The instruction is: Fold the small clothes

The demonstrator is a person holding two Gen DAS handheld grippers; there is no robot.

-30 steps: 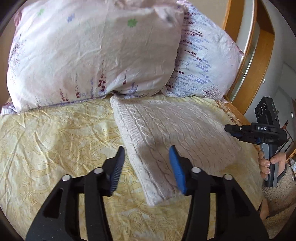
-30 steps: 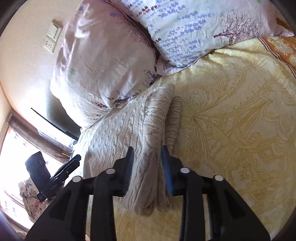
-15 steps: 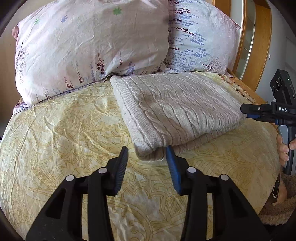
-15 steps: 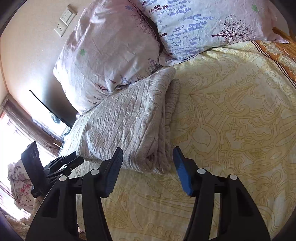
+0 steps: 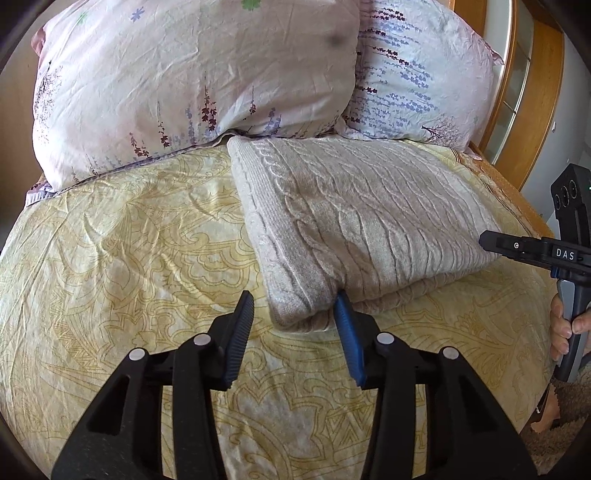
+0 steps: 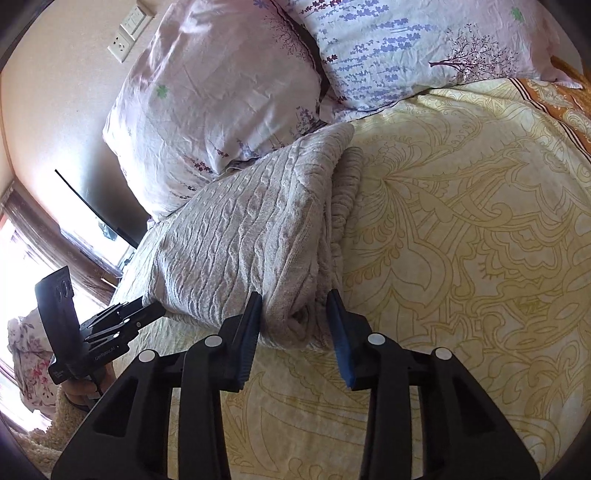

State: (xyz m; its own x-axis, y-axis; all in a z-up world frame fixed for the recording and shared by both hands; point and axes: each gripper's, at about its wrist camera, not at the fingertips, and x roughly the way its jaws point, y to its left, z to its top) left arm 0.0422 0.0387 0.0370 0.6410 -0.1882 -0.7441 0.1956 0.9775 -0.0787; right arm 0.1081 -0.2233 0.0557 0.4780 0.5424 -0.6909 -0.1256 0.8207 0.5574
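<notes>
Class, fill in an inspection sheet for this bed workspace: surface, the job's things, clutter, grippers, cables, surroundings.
Surface: yellow patterned bedspread, wrinkled.
Job's things: grey cable-knit sweater, folded, lying against the pillows.
Clutter: two floral pillows at the head of the bed.
Grippers: left gripper at one near corner of the sweater, jaws just closing, not clamped; right gripper straddles the other corner, jaws just closing, pads at the fabric.
Cables: nothing seen.
Surroundings: wall sockets, window, wooden frame.

A thick, matt cable-knit sweater [image 5: 362,221] lies on a smooth, creased cotton sheet [image 5: 129,258] beside crumpled cloth pillows [image 5: 192,74].
</notes>
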